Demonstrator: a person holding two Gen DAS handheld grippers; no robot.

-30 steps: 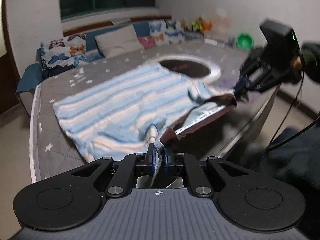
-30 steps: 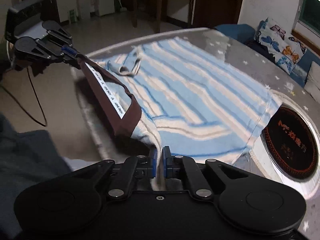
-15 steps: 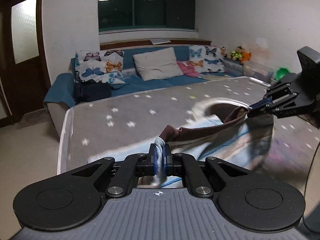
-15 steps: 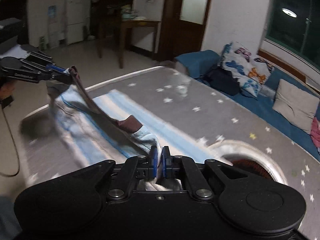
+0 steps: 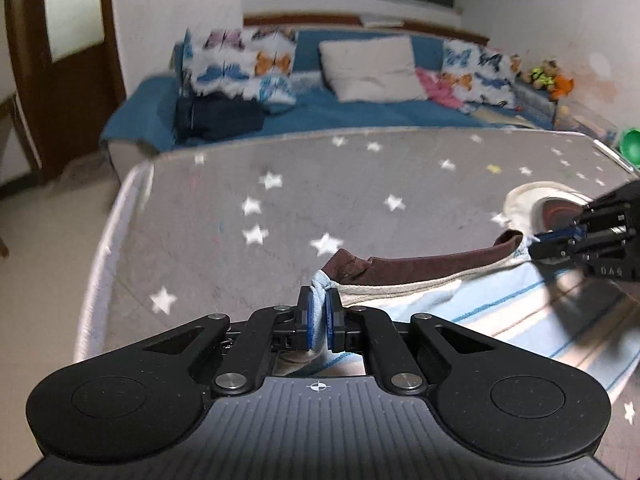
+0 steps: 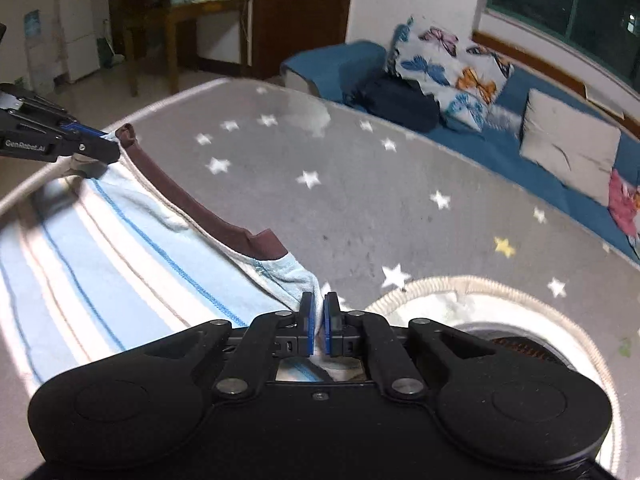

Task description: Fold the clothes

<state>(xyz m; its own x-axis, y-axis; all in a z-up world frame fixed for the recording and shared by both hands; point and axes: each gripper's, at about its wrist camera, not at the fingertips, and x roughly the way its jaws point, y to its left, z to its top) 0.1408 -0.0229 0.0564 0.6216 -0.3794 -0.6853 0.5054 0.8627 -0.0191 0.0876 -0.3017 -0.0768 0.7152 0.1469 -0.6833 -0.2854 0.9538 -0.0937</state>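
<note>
A light blue and white striped garment with a brown waistband lies low over the grey star-print bed cover. My left gripper is shut on one end of its waistband edge. My right gripper is shut on the other end. The waistband hangs taut between them. The right gripper shows at the right in the left wrist view, and the left gripper at the left in the right wrist view. The striped cloth spreads behind the band.
A blue sofa with butterfly cushions and a beige pillow runs along the far side. A round white-rimmed mat lies on the bed near my right gripper. A wooden table and door stand beyond.
Both grippers have carried the waistband edge from the near side across the bed toward the sofa side. The garment folded over itself and the view swung toward the sofa.
</note>
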